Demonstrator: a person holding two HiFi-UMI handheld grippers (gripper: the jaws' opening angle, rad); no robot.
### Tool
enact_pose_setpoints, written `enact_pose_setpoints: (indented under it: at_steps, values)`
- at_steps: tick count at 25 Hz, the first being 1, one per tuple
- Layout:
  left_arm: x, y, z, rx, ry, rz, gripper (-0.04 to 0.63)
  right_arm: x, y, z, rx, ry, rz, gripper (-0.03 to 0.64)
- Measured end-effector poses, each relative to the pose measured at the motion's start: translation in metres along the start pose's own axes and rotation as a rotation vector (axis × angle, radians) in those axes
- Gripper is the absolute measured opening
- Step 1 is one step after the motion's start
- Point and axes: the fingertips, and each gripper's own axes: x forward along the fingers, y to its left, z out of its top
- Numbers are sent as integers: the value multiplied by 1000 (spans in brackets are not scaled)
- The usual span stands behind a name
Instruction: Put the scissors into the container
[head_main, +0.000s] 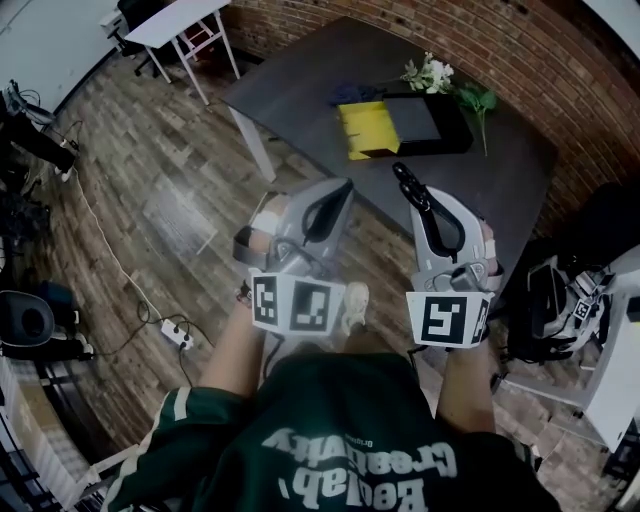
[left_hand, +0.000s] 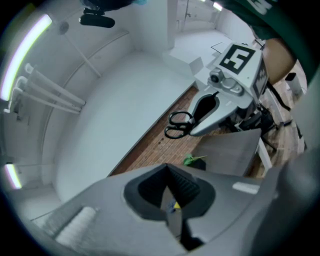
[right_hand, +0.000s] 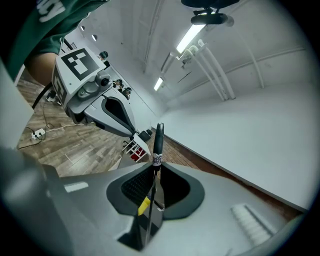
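White flowers and a green sprig are seen at the far side of the black container. A yellow piece lies against the container's left side, and something dark blue is just behind that. Only bare worktop is seen between the claws and the container. The scissors are grasped by the blades in the right claw, with the black handles sticking out past its tips, and are held in the air well apart from the container. The left claw is clenched with nothing in it and is held beside the right one. The worktop is dark, is carried on white legs over a wood-plank floor, and is set against a brick wall. A white table and a power strip with its cable are seen off to the left.
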Motion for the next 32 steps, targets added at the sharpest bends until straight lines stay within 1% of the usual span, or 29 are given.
enact_pose_setpoints:
  at_steps: [4, 10, 23, 32]
  values:
    - [29, 7, -13, -11, 25, 3, 2, 27, -14, -15, 21, -4, 7, 48]
    - [66, 16, -22, -7, 40, -1, 2, 60, -29, -32, 49, -21, 25, 48]
    - [153, 40, -58, -17, 66, -15, 2, 144, -62, -70, 62, -29, 58, 48]
    - [203, 60, -87, -19, 97, -20, 2, 202, -80, -95, 81, -27, 86, 48]
